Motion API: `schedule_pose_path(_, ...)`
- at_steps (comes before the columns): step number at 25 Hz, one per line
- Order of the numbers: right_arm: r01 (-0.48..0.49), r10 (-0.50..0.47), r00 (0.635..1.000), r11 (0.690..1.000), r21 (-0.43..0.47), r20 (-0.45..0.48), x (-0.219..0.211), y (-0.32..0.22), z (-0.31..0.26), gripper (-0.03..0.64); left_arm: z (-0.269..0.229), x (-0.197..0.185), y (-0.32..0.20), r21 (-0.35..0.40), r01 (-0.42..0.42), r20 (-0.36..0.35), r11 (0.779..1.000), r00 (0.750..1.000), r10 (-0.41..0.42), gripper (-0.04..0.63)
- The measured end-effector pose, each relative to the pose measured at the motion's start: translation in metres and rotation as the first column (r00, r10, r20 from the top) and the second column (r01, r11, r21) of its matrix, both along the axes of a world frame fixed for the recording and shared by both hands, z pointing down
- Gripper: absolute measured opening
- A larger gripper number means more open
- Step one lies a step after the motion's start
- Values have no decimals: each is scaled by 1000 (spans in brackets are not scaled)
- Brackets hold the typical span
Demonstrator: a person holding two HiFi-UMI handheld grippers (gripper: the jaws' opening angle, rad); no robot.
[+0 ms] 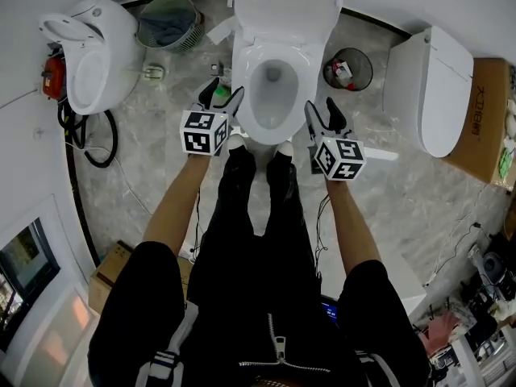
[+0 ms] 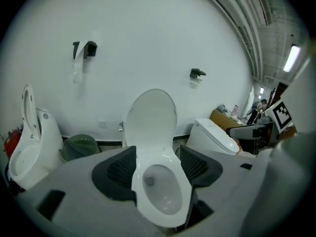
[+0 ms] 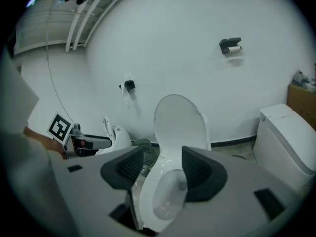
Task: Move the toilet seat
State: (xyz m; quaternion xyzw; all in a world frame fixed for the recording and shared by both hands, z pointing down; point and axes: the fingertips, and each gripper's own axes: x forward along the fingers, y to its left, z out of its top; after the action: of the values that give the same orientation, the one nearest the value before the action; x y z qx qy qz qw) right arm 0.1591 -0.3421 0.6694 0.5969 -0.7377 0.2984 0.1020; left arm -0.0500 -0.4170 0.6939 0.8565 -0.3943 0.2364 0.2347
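My left gripper (image 1: 221, 95) and right gripper (image 1: 325, 113) stand open, empty, flanking the toilet bowl (image 1: 248, 107). The raised toilet seat (image 1: 286, 10) is cut off at the head view's top.

— How are the arms placed?
— The left arm (image 1: 173, 204) and right arm (image 1: 352, 220) stretch forward and down, bare, holding the left gripper (image 1: 223, 97) and right gripper (image 1: 322, 115) level and apart.
— And the jaws?
— Both pairs stand apart, clamping nothing.
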Motion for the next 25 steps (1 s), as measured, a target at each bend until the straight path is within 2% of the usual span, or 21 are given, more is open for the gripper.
schedule_pose_path(3, -16, 15, 1000, 999, -45, -12, 2, -2, 33, 286, 31, 0, 0, -49, 10, 3, 999, 1000, -10, 304)
schedule_pose_path(7, -33, 32, 999, 993, -115, -13, 5, 1, 75, 315, 70, 0, 0, -115, 31, -1, 993, 1000, -31, 304)
schedule_pose_path(13, -60, 70, 997, 971, -232, 34, 15, 3, 157, 360, 151, 1, 1, -207, 22, 38, 978, 999, -15, 324)
schedule_pose_path(19, -102, 131, 989, 938, -332, 65, 24, 10, 244, 365, 237, -10, 9, -324, 42, 59, 945, 998, -24, 357)
schedule_pose_path(22, -143, 189, 978, 911, -388, 85, 30, 16, 287, 362, 278, -16, 16, -375, 49, 70, 926, 997, -25, 375)
schedule_pose_path(25, -168, 243, 963, 880, -443, 116, 36, 22, 323, 368, 311, -22, 18, -415, 84, 69, 906, 996, -61, 390)
